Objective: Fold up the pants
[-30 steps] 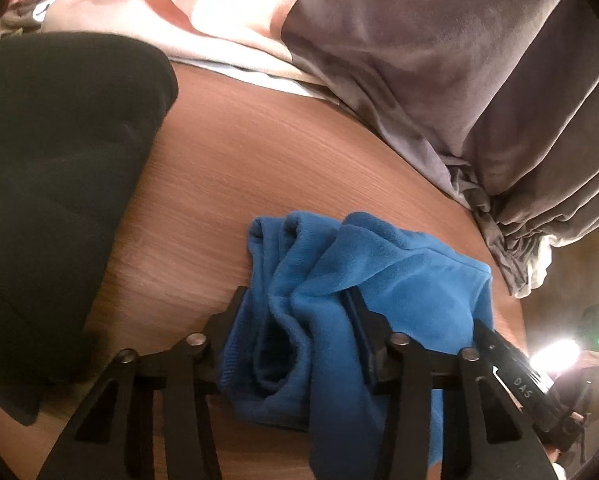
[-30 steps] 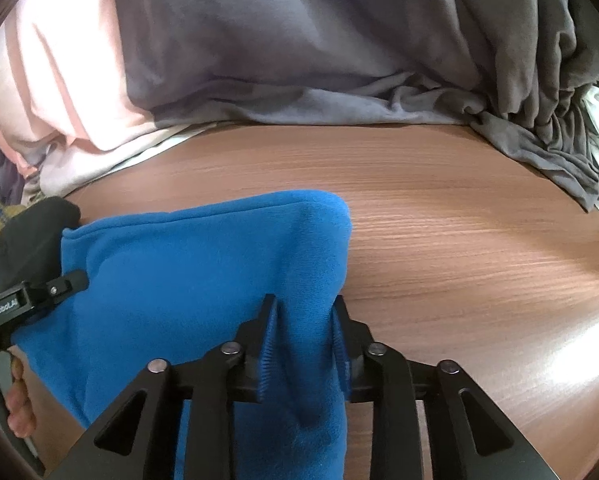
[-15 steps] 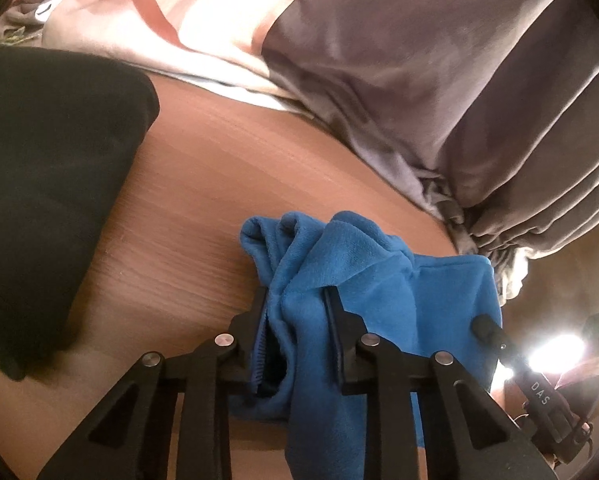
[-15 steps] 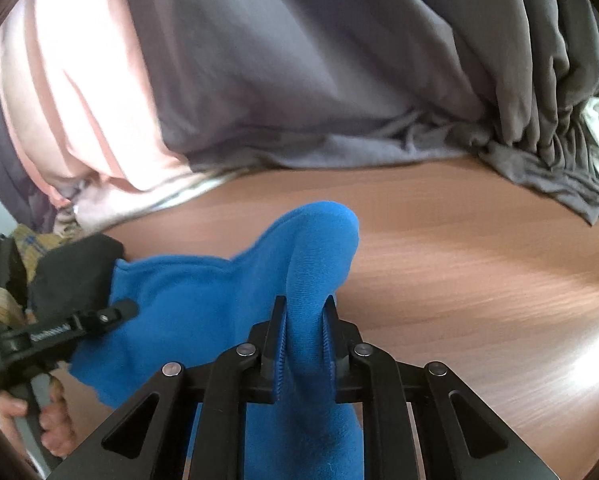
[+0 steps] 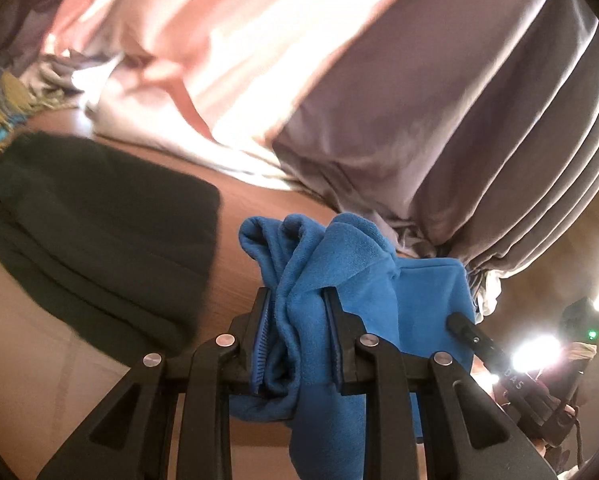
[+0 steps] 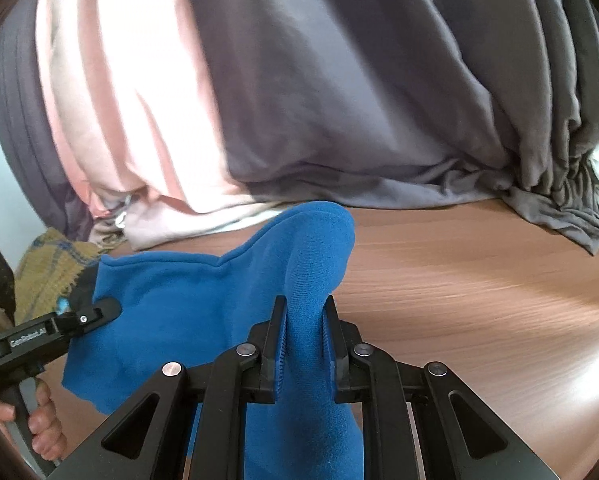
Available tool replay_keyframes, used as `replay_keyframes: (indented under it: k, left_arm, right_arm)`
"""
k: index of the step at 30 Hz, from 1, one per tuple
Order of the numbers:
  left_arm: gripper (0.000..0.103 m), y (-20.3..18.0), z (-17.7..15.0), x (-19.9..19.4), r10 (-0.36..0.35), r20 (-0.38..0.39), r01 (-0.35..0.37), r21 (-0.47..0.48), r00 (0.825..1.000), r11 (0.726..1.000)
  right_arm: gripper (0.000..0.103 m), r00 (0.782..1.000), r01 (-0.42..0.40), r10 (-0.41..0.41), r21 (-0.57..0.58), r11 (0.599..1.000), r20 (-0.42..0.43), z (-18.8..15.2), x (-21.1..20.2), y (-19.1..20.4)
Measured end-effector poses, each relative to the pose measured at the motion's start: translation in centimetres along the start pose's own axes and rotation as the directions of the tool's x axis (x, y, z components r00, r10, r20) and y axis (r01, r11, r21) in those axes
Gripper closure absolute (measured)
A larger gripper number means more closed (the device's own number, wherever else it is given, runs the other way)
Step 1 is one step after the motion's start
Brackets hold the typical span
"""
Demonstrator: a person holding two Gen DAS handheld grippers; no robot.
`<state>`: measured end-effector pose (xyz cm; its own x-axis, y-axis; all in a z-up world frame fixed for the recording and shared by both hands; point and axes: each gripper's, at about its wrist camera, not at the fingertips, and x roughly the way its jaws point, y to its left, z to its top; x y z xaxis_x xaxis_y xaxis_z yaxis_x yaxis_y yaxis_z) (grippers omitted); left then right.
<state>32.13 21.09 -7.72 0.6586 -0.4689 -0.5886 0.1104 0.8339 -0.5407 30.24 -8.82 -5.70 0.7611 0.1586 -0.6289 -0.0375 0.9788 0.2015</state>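
Observation:
The blue fleece pants [image 5: 355, 264] hang bunched between both grippers, lifted off the wooden table [image 5: 243, 200]. My left gripper [image 5: 297, 300] is shut on a bunched fold of the pants. My right gripper [image 6: 304, 308] is shut on another edge of the pants [image 6: 203, 304], which stretch leftward to the left gripper, seen from the side in the right wrist view [image 6: 51, 330]. The right gripper shows at the right of the left wrist view [image 5: 475, 336].
A large grey and pink garment pile [image 6: 299, 100] lies across the back of the table [image 6: 479, 300]. A folded black garment [image 5: 95, 236] sits at the left. A yellow plaid cloth [image 6: 55, 264] lies at the far left.
Both grippers have closed on the blue pants and raised them off the table towards the garment pile. The black garment now sits lower and farther off in the left wrist view.

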Motion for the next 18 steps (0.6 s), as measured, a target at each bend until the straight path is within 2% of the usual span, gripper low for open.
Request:
replay_keyframes:
  k: [9, 18]
  left_arm:
    - [0.078, 7.2, 4.7, -5.6, 0.070, 0.057, -0.072, 0.037, 0.996, 0.997]
    - [0.078, 13.5, 10.2, -5.6, 0.093, 0.072, -0.096, 0.045, 0.993, 0.994]
  right_arm:
    - [0.086, 0.996, -0.082, 0.083, -0.024, 0.996, 0.033, -0.1, 1.1, 10.7]
    - [0.086, 0.994, -0.106, 0.107, -0.037, 0.994, 0.029, 0.9, 5.4, 18.2]
